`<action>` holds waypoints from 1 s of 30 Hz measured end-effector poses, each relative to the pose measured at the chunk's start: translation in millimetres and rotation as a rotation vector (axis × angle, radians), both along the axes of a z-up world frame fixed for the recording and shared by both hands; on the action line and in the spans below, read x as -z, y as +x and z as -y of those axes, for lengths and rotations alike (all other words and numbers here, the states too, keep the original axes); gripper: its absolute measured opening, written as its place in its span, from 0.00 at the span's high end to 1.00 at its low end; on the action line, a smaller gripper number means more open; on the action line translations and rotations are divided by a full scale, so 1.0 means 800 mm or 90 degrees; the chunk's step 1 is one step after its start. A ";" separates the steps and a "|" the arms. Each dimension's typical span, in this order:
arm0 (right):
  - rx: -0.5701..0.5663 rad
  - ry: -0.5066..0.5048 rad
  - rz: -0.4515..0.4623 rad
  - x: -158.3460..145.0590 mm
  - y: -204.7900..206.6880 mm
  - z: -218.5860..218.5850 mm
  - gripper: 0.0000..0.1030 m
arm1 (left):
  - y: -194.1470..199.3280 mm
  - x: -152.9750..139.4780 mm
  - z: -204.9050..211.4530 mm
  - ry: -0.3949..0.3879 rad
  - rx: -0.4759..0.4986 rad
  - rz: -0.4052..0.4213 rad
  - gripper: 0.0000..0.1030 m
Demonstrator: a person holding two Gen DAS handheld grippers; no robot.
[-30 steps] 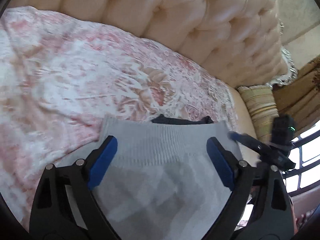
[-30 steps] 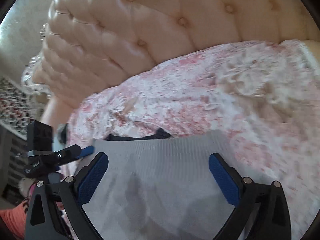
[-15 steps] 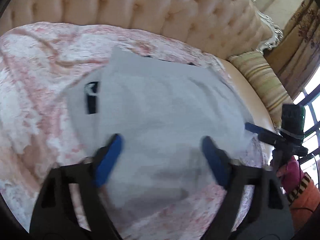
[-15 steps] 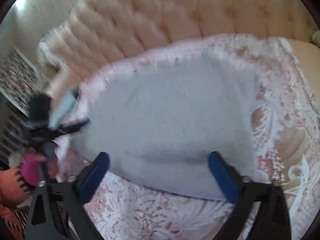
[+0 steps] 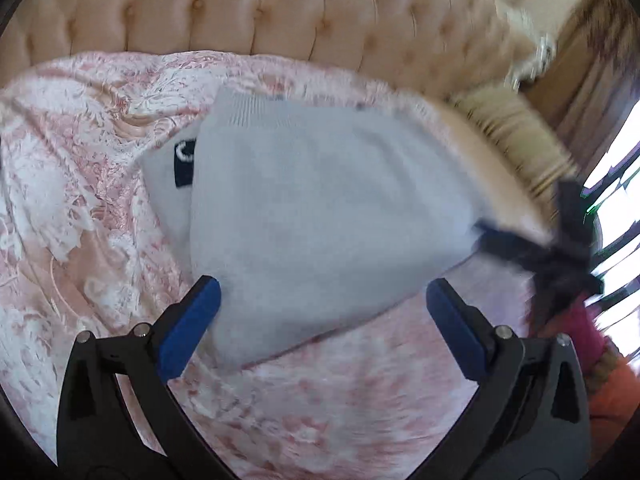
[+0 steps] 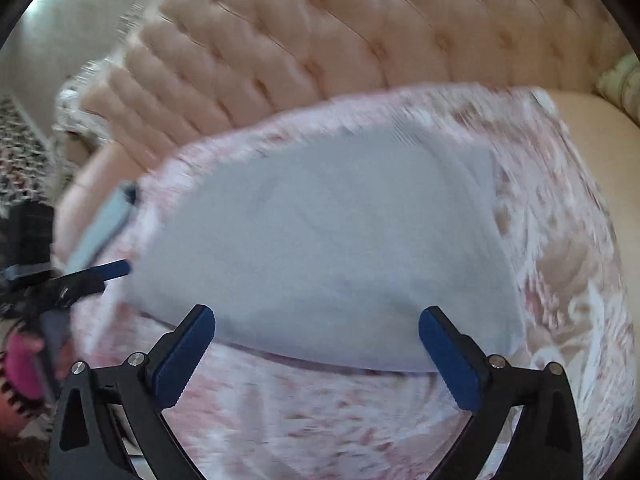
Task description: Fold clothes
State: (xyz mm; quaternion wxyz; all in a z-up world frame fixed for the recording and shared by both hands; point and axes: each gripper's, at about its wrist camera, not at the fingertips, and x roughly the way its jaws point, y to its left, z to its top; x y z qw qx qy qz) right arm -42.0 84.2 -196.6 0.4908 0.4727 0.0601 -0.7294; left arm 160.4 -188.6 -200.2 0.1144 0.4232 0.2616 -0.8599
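A light grey knit sweater point(image 5: 320, 208) lies folded on the pink floral bedspread point(image 5: 80, 140). A black label point(image 5: 184, 164) shows on the layer underneath, at its left. My left gripper point(image 5: 322, 300) hovers at the sweater's near edge with its jaws opening wide; the pads press on nothing. In the right wrist view the same sweater point(image 6: 320, 240) fills the middle. My right gripper point(image 6: 316, 324) is at its near edge, jaws also opening, and holds nothing. Each gripper shows blurred in the other's view: the right gripper point(image 5: 504, 240) and the left gripper point(image 6: 108, 270).
A tufted cream headboard point(image 5: 280, 12) runs behind the bed. A striped cushion point(image 5: 516, 140) and a bright window point(image 5: 616, 220) are at the right. The person's orange sleeve point(image 5: 608, 384) shows at the lower right edge. Bare bedspread point(image 6: 320, 420) lies in front of the sweater.
Both grippers have drawn back from the sweater's ribbed hem to its near edge. The sweater, earlier close under the fingers, now lies whole and folded in view.
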 end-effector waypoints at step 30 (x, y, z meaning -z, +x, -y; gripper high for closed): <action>-0.083 0.136 -0.106 -0.018 0.006 0.002 0.00 | -0.013 -0.010 -0.019 0.012 0.032 -0.006 0.01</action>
